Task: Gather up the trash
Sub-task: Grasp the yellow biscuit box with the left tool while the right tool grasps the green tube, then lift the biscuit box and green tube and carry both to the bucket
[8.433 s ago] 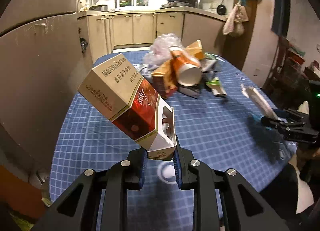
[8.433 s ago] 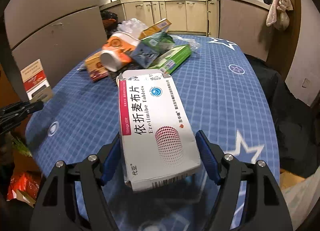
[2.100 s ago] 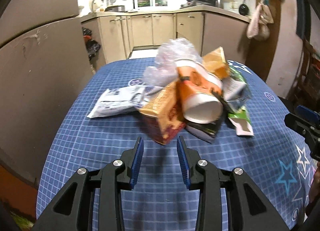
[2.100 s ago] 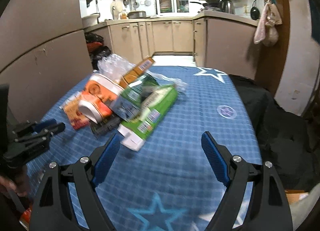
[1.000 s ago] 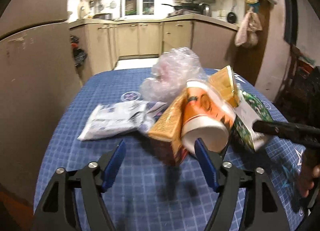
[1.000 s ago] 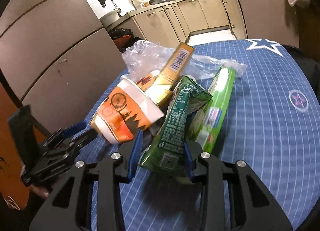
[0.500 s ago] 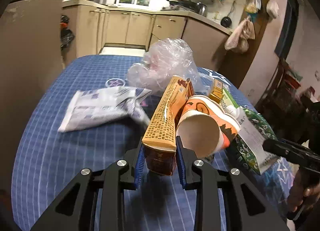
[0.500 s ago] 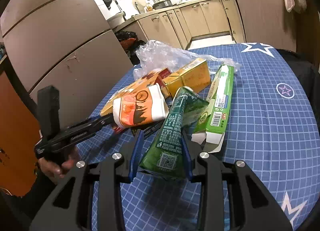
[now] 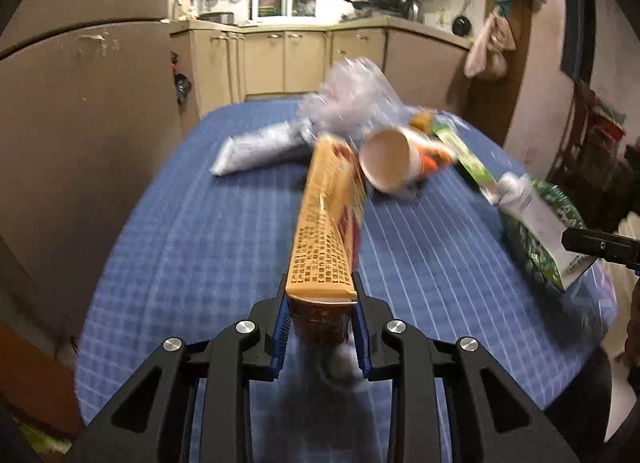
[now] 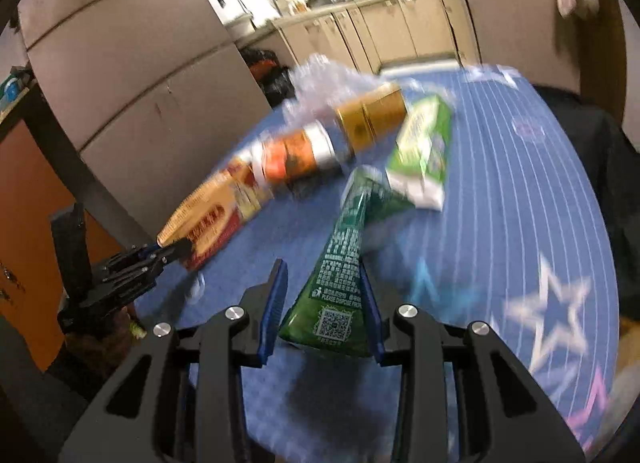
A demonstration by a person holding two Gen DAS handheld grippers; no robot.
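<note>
Clamping the orange carton [image 9: 326, 231] by its near end at lower centre, your left gripper [image 9: 320, 327] keeps it clear of the tablecloth [image 9: 208, 239] — likewise your right gripper [image 10: 322, 311] pinches the green pouch [image 10: 340, 275]. Beyond, mid-frame, paper cup [image 9: 390, 161] and plastic bag [image 9: 352, 99] await collection.

A blue checked cloth [image 9: 200, 231] with white stars covers the bench, under an orange-yellow carton [image 9: 326, 223], dark green pouch [image 10: 344, 263] and light green box [image 10: 426, 147].
</note>
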